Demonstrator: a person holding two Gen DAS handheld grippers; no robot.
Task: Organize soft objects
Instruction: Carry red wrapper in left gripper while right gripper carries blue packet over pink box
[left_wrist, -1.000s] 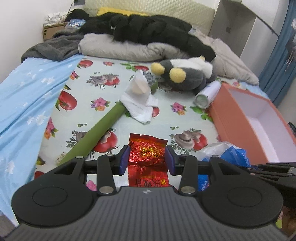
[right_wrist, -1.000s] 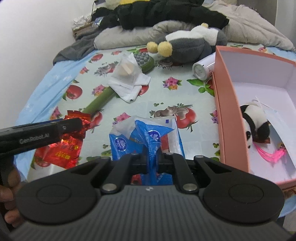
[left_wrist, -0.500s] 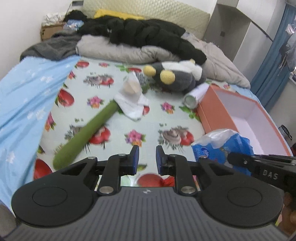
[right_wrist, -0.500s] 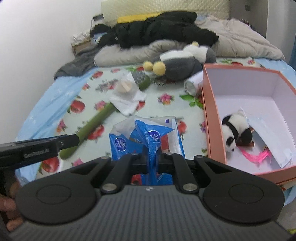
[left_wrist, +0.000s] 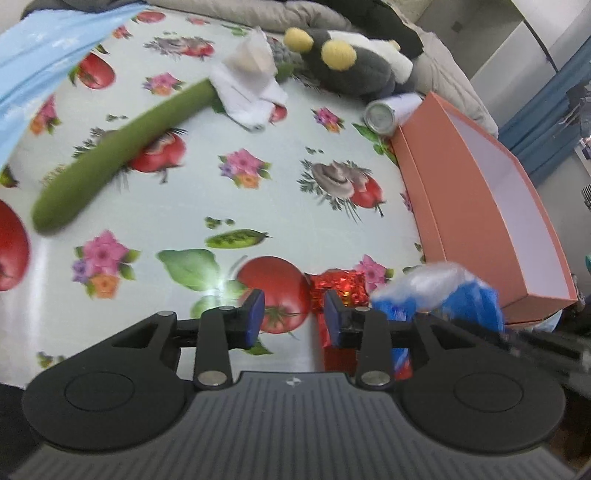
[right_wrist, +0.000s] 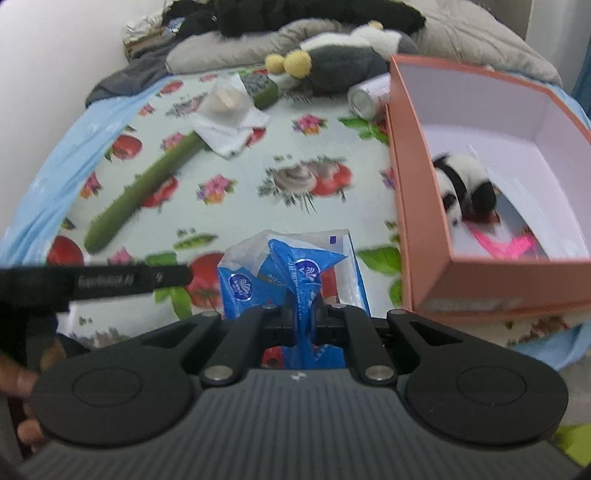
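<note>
My left gripper (left_wrist: 293, 319) hangs low over the printed bed cover, its jaws opening. A red foil packet (left_wrist: 338, 288) lies on the cover at its right pad, and the pads do not press it. My right gripper (right_wrist: 301, 321) is shut on a blue tissue pack (right_wrist: 303, 280), also seen blurred as the tissue pack (left_wrist: 443, 291) in the left wrist view. An orange box (right_wrist: 417, 206) stands open to the right, holding a panda plush (right_wrist: 461, 184) and a pink item (right_wrist: 502, 243).
A green plush cucumber (left_wrist: 122, 155), a white cloth (left_wrist: 247, 88), a grey plush with yellow pompoms (left_wrist: 351, 70) and a white can (left_wrist: 388, 110) lie farther up the bed. Bedding and dark clothes are piled at the head. A hand (right_wrist: 22, 384) shows at the left.
A second ago the left pads flanked the red packet. The gripper then rose with narrow, empty jaws, and has now dropped back with wider jaws. The right gripper keeps the tissue pack, nearer the box.
</note>
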